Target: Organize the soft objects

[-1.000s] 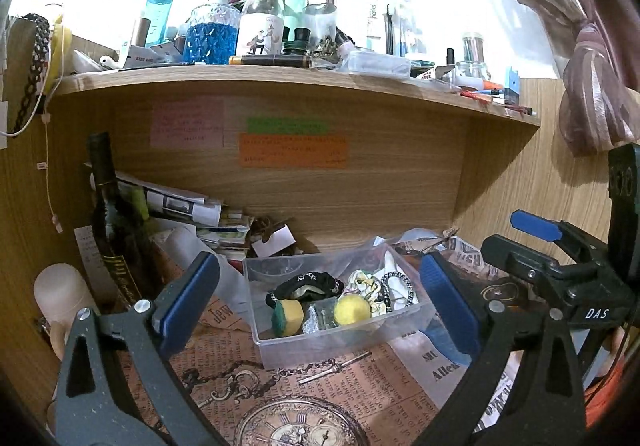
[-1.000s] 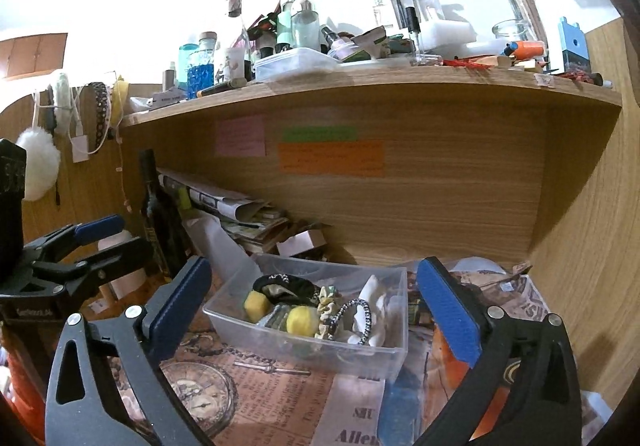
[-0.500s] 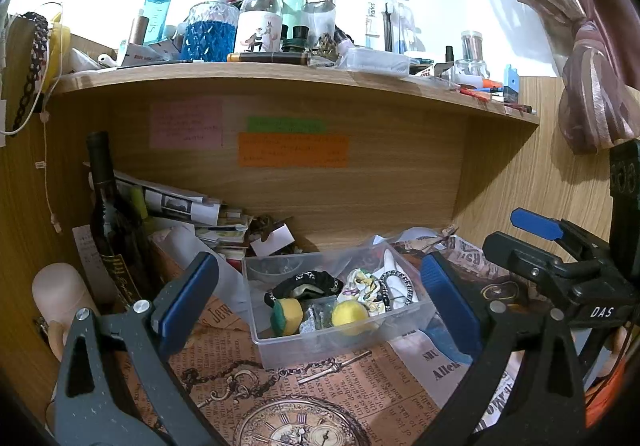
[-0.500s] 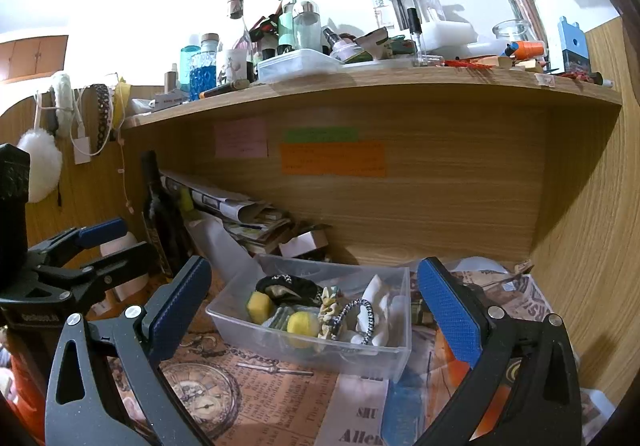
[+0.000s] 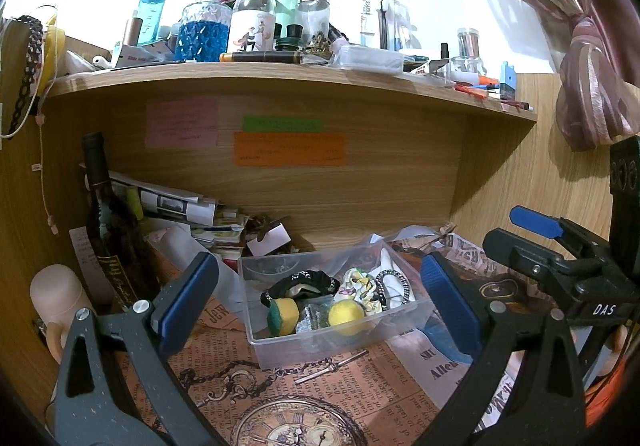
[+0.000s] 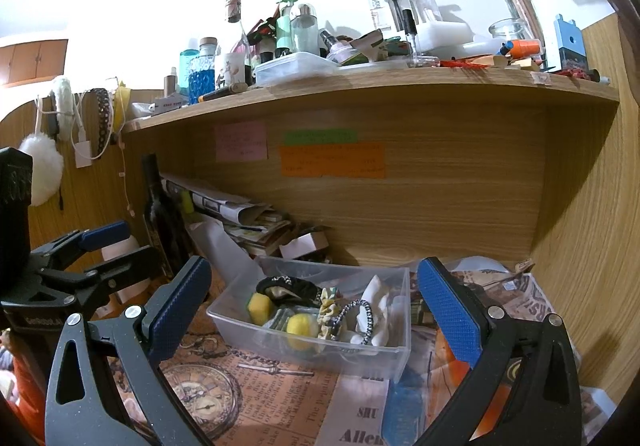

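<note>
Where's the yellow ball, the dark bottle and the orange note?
yellow ball (image 5: 346, 317): left wrist view, its round front.
dark bottle (image 5: 112, 242): left wrist view, its body.
orange note (image 6: 333, 160): right wrist view, its middle.

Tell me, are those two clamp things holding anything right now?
No. The left hand-held gripper and the right hand-held gripper are both open and empty, short of the clear plastic bin of soft items.

Clear glossy plastic bin (image 5: 336, 342) — woodgrain shelf (image 5: 280, 80)

Both grippers (image 5: 320, 302) (image 6: 314, 304) wide apart, empty
</note>
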### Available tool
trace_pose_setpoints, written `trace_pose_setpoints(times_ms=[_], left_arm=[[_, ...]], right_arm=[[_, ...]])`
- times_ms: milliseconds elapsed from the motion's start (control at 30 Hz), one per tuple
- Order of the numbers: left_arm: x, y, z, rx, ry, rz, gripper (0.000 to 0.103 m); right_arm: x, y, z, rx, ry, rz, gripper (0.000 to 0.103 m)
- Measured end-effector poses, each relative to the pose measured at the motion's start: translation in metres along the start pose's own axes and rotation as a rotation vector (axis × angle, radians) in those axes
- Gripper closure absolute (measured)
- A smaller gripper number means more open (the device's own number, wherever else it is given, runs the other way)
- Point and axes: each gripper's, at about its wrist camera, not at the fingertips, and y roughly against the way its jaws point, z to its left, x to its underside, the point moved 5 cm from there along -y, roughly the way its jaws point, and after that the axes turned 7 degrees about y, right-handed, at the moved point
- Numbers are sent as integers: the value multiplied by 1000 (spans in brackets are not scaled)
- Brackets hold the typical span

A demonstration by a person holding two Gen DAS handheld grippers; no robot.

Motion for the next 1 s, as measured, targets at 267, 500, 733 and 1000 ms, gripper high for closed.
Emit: trace_pose_setpoints(times_ms=[267,500,733,1000], left_arm=[[0,0,0,2,-3,-1,0],[0,0,0,5,-4,-1,0],[-2,1,0,10,0,-10,0],[-1,-1,3,22,11,8,0]], right_arm=[[0,0,0,0,-1,-1,0],[-1,1,0,-3,-5,-1,0],[-1,1,0,0,-4,-3,0],[-1,2,0,0,-4,-4,0]])
